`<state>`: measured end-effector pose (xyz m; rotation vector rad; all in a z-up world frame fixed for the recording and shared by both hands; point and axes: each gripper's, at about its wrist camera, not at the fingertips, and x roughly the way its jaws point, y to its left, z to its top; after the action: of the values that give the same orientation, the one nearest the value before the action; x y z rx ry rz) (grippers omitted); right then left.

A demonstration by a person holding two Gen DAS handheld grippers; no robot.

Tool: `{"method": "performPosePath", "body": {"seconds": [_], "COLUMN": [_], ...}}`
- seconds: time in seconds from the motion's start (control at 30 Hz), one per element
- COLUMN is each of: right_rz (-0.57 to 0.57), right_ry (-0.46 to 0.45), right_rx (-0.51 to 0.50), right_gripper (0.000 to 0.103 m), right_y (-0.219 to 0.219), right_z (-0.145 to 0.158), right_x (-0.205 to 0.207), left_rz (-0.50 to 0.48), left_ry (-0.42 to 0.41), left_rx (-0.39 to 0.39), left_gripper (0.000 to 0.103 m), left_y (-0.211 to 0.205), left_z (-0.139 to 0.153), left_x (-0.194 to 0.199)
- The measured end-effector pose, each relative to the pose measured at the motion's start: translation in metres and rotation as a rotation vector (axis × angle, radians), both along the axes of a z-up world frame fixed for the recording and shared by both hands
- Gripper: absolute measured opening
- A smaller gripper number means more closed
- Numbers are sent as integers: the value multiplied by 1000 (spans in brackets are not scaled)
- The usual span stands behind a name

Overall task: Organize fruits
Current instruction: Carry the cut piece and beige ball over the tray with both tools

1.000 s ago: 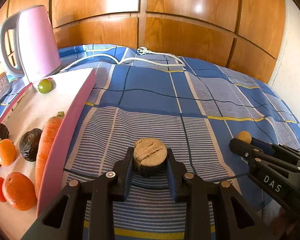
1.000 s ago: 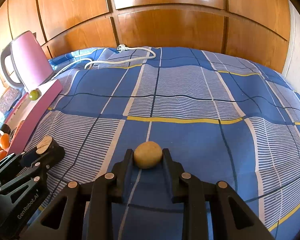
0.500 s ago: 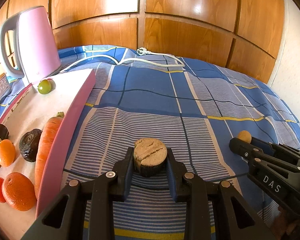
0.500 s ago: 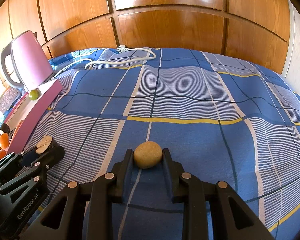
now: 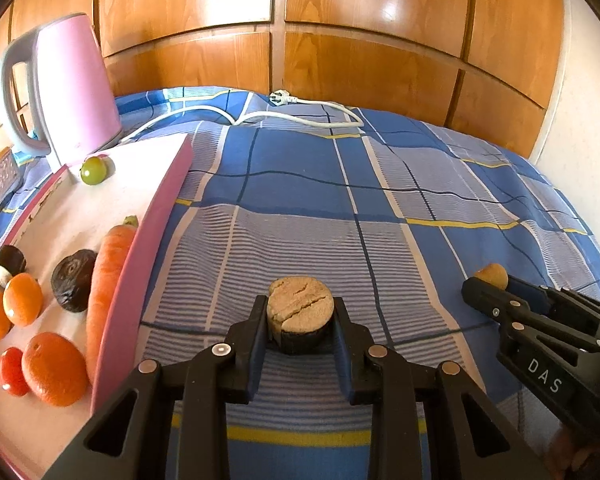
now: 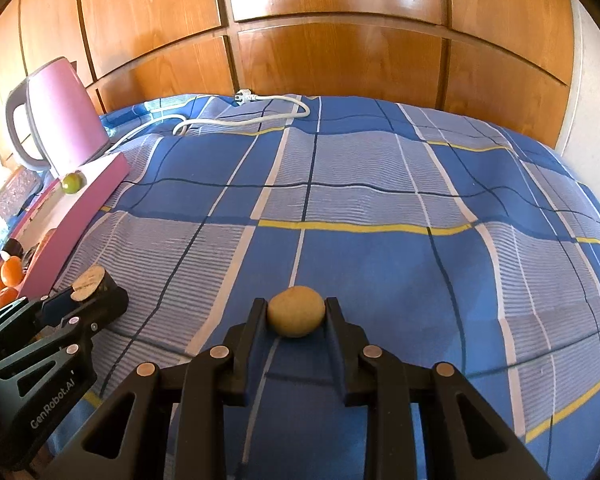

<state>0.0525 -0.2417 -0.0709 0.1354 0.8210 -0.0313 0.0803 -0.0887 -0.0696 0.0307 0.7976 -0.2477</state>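
Observation:
My left gripper (image 5: 300,322) is shut on a dark round fruit with a tan cracked top (image 5: 300,312), held just above the blue checked cloth. It also shows in the right wrist view (image 6: 88,282). My right gripper (image 6: 296,318) is shut on a small tan round fruit (image 6: 296,311), seen from the left wrist view too (image 5: 491,275). To the left lies a pink-edged tray (image 5: 156,220) holding a carrot (image 5: 106,280), oranges (image 5: 54,374), a red tomato (image 5: 13,371), a dark wrinkled fruit (image 5: 73,286), a green grape (image 5: 93,171) and a dark-and-white piece (image 5: 8,266).
A pink electric kettle (image 5: 74,88) stands behind the tray, its white cord and plug (image 5: 284,100) trailing over the cloth. Wooden panels (image 5: 340,20) close the back. The blue checked cloth (image 6: 380,200) stretches right and ahead.

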Motion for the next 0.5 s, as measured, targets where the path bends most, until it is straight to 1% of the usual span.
{"method": "performPosePath", "body": {"seconds": [0.13,0.23,0.5], "right_rz": [7,17,70], "right_ry": [8,4,-22], "right_rx": [27,38,52], "right_gripper": [28,28,28], "right_y": [2,5,24], "right_z": [3,8,22], "right_x": [-6,-9,-11], "left_rz": [-5,-7,52], "left_ry": [-1,-28,-92], "left_rx": [-9,-18,-40], "left_gripper": [29,30,30], "left_y": [3,6,28], "left_z": [5,16,49], "left_x": [-9,-16,-25]}}
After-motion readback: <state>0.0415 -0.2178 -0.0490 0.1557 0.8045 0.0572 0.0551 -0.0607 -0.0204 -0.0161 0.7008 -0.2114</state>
